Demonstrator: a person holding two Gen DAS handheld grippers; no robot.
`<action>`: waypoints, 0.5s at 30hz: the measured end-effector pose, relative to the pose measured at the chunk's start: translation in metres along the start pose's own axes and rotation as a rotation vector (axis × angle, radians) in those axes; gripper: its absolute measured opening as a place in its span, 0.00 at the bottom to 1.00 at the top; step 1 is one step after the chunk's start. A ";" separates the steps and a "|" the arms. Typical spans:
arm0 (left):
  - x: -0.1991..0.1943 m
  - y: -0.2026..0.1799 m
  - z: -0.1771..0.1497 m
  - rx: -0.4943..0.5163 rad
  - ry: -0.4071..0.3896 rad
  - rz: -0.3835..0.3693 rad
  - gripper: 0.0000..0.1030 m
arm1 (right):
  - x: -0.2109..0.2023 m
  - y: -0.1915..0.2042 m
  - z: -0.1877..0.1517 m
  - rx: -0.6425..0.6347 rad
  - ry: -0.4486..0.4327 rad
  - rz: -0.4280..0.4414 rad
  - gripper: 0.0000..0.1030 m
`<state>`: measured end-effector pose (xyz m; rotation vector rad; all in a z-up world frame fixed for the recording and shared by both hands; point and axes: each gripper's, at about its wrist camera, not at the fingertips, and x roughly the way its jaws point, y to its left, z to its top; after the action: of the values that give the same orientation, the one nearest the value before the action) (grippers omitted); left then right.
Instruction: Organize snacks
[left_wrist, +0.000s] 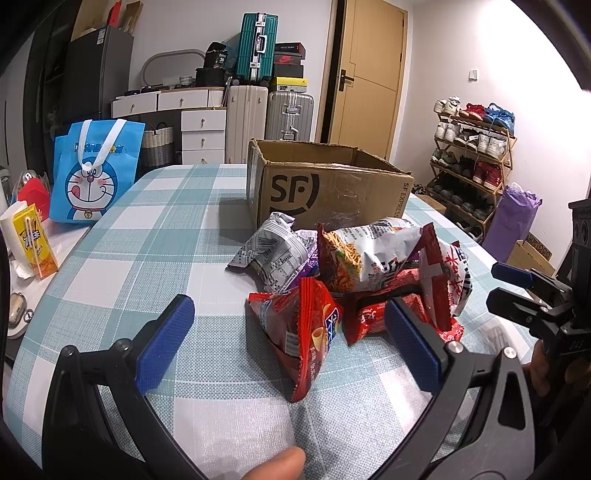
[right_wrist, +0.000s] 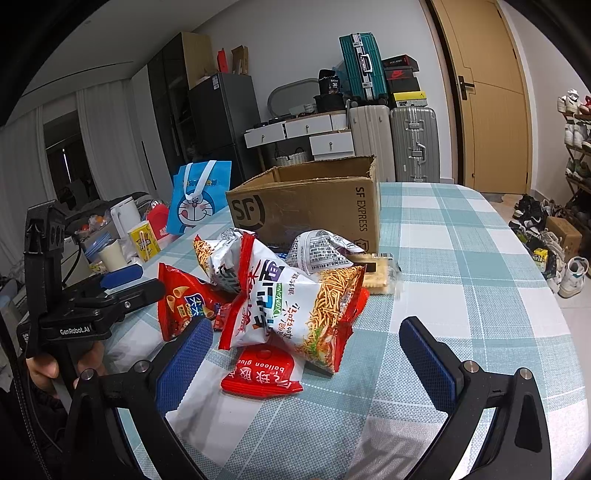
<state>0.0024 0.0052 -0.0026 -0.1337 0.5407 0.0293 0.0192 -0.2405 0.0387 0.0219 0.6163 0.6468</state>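
The snack bags (left_wrist: 332, 280) lay heaped mid-frame on the counter (left_wrist: 155, 229), before the open cardboard box (left_wrist: 325, 181). Both the left gripper (left_wrist: 288, 332) and right gripper (right_wrist: 306, 350) had jaws apart, empty. The bags looked light, crinkly and slippery, so pinching a crimped edge seemed safest.

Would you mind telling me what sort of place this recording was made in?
Most likely a lived-in home, a dining or entry area: a checked-cloth table, stacked suitcases by a wooden door, and a full shoe rack.
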 end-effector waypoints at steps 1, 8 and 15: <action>0.000 0.000 0.000 0.001 0.000 0.000 0.99 | 0.000 0.000 0.000 0.000 0.000 -0.001 1.00; 0.000 0.000 0.000 0.002 0.000 0.000 1.00 | 0.000 0.000 0.000 0.001 0.000 -0.002 1.00; 0.000 0.000 0.000 0.003 -0.001 0.000 1.00 | -0.001 0.000 0.000 0.000 0.001 0.000 1.00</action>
<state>0.0023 0.0050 -0.0028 -0.1307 0.5400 0.0284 0.0188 -0.2408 0.0394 0.0215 0.6168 0.6468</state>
